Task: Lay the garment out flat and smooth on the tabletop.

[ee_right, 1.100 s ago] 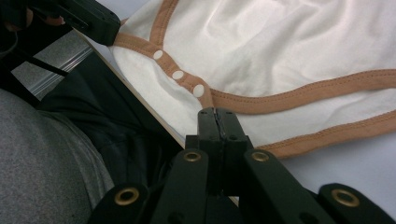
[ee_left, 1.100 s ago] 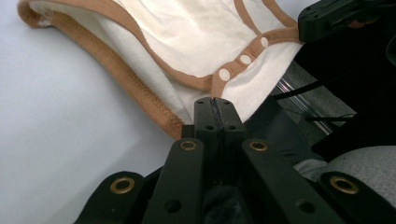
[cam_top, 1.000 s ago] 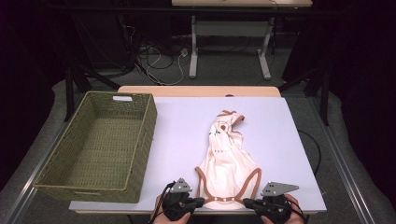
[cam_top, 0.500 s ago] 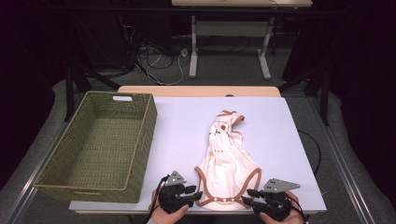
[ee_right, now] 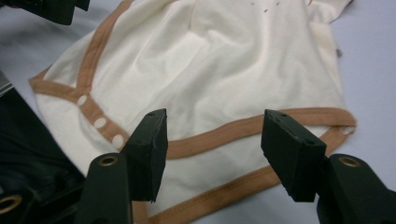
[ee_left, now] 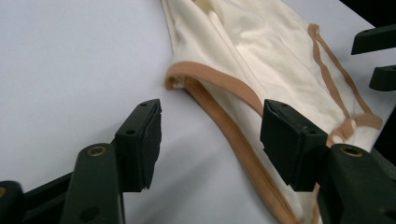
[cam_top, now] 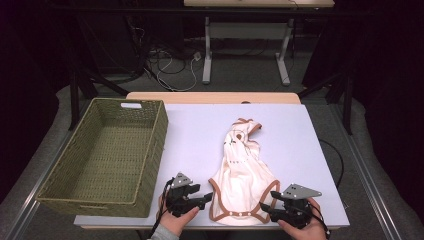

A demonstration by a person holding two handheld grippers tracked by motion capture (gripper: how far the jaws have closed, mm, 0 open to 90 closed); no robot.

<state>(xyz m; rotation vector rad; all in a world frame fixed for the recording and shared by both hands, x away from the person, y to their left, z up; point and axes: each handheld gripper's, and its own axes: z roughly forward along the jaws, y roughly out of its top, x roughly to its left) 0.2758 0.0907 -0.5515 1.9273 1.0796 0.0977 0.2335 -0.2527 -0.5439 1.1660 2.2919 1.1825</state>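
Both of my grippers sit at the near hem of the baby bodysuit [cam_top: 243, 177], one at each bottom corner. The garment lies flat on the white table [cam_top: 200, 130], its long axis running straight away from my fingertips toward the neck end.

My left gripper [cam_top: 204, 198] has just been opening — its jaws now stand about half apart with nothing pinched, the tan-trimmed leg edge [ee_left: 219, 114] lying just ahead of and between the pads. My right gripper [cam_top: 265, 209] has likewise been opening, and its pads hover clear above the trim band [ee_right: 219, 135].

Neither hand is nearer; both are level with the hem. The wicker basket [cam_top: 150, 150] lies off beyond my left fingers — so I judge any carry goes that way.
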